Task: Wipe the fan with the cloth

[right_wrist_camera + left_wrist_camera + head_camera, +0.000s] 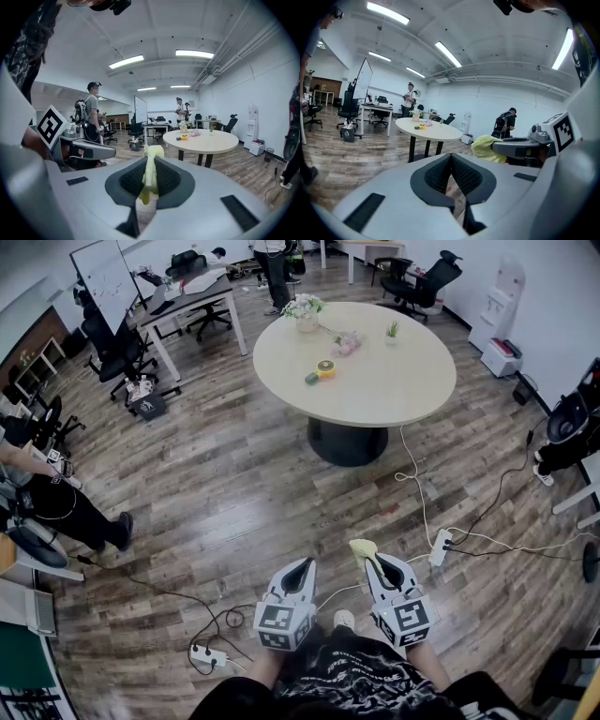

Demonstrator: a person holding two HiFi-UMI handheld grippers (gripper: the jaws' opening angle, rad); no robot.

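Note:
My right gripper (372,562) is shut on a pale yellow cloth (363,547), which hangs pinched between the pads in the right gripper view (150,174). Just left of it, my left gripper (303,564) is shut with nothing between its jaws (451,158). Both are held low over the wooden floor, pointing at the round table (403,390) some way ahead. A small yellow round object (325,369) beside a green one lies on the table; whether it is the fan I cannot tell. The left gripper view also catches the cloth (486,146) at the right.
Flowers (305,308), a pink item (347,343) and a small plant (392,330) also stand on the table. Cables and a power strip (440,547) lie on the floor ahead right, another strip (208,655) near left. A person (66,507) sits at left; office chairs and desks at the back.

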